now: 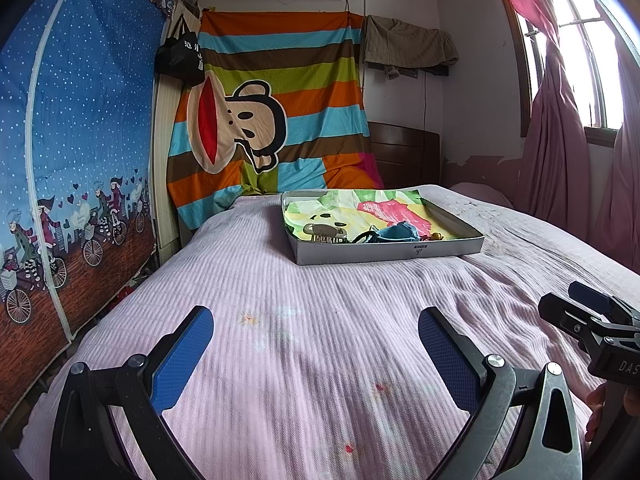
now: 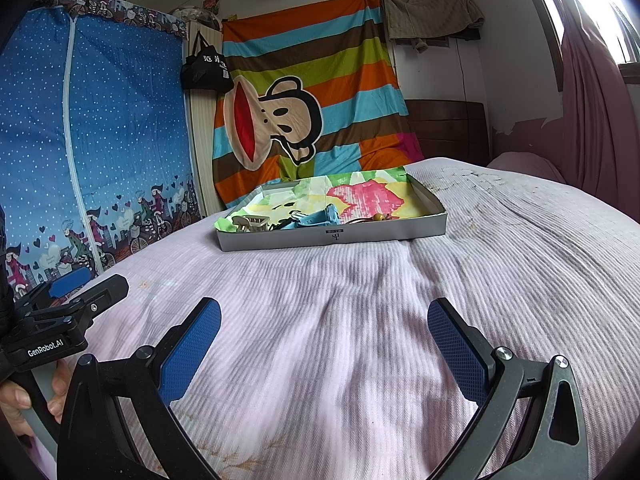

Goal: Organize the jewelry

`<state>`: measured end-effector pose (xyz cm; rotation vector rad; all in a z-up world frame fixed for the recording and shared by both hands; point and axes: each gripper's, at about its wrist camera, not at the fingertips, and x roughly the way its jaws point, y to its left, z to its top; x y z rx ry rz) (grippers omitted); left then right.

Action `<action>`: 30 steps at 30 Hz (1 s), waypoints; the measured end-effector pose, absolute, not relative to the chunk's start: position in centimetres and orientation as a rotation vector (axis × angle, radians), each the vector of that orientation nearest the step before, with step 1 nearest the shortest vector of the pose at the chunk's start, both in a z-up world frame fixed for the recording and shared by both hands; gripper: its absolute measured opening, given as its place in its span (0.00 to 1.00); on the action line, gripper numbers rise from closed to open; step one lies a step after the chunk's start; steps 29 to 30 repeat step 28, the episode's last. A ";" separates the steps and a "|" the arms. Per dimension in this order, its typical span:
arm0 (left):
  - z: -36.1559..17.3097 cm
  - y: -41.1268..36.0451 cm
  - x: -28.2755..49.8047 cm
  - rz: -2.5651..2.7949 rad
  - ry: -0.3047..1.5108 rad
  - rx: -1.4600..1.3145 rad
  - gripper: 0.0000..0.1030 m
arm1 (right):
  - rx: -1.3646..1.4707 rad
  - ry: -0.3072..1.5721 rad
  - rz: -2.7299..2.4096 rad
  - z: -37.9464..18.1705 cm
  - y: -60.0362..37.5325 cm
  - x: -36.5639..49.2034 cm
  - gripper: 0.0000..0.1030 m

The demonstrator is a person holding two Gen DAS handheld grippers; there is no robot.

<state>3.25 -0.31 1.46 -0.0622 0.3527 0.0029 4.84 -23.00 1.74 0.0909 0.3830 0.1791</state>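
Left gripper: jaws standing wide apart, gripping nothing, hovering over the near part of the bed. Its blue pads are facing each other across bare bedspread.

Right gripper: jaws likewise spread wide and holding nothing, hanging just beside the left gripper over the same near stretch of bed.

Tray: a shallow grey box lying flat on the pink ribbed bedspread, well ahead of both grippers, lined with a bright printed cloth.

Contents of tray, gathering along its near wall: a pale hair claw sitting at the left end; a blue item lying in the middle, its kind unclear; a small yellow-brown beaded piece resting to its right.

Behind the bed: a striped monkey-print sheet hanging on the wall.
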 end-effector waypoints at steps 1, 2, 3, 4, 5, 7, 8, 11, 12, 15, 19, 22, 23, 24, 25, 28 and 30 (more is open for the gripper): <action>1.6 -0.3 3.3 0.002 0.353 -0.062 1.00 | 0.091 0.383 0.179 1.7 -23.0 4.9 0.99; 1.6 -0.4 3.3 0.003 0.353 -0.062 1.00 | 0.091 0.383 0.179 1.7 -23.0 4.9 0.99; 1.6 -0.4 3.3 0.004 0.353 -0.062 1.00 | 0.091 0.383 0.179 1.7 -23.0 4.9 0.99; 1.6 -0.4 3.3 0.007 0.353 -0.062 1.00 | 0.091 0.383 0.179 1.7 -23.0 4.9 0.99; 1.7 -0.4 3.3 0.014 0.353 -0.060 1.00 | 0.091 0.383 0.179 1.7 -23.0 4.9 0.99; 1.8 -0.4 3.4 0.020 0.352 -0.059 1.00 | 0.091 0.383 0.179 1.7 -23.0 4.9 0.99; 1.9 -0.3 3.4 0.021 0.352 -0.060 1.00 | 0.091 0.383 0.179 1.7 -23.0 4.9 0.99; 1.9 -0.3 3.4 0.024 0.351 -0.059 1.00 | 0.091 0.383 0.179 1.7 -23.0 4.8 0.99; 1.9 -0.3 3.4 0.026 0.350 -0.058 1.00 | 0.091 0.383 0.179 1.7 -23.0 4.9 0.99; 1.8 -0.4 3.4 0.027 0.348 -0.055 1.00 | 0.091 0.383 0.179 1.7 -23.0 4.9 0.99; 1.8 -0.4 3.4 0.026 0.348 -0.056 1.00 | 0.091 0.384 0.179 1.7 -23.0 4.9 0.99; 1.8 -0.4 3.4 0.026 0.347 -0.055 1.00 | 0.091 0.383 0.180 1.7 -23.0 4.9 0.99; 1.8 -0.4 3.5 0.026 0.346 -0.053 1.00 | 0.091 0.384 0.179 1.7 -23.0 4.8 0.99; 1.8 -0.4 3.4 0.026 0.347 -0.054 1.00 | 0.091 0.383 0.179 1.7 -23.0 4.9 0.99; 1.8 -0.4 3.4 0.026 0.347 -0.054 1.00 | 0.091 0.383 0.179 1.7 -23.0 4.8 0.99; 1.8 -0.4 3.3 0.026 0.348 -0.055 1.00 | 0.091 0.384 0.179 1.7 -23.0 4.8 0.99; 1.8 -0.4 3.3 0.026 0.348 -0.055 1.00 | 0.091 0.384 0.179 1.7 -23.0 4.8 0.99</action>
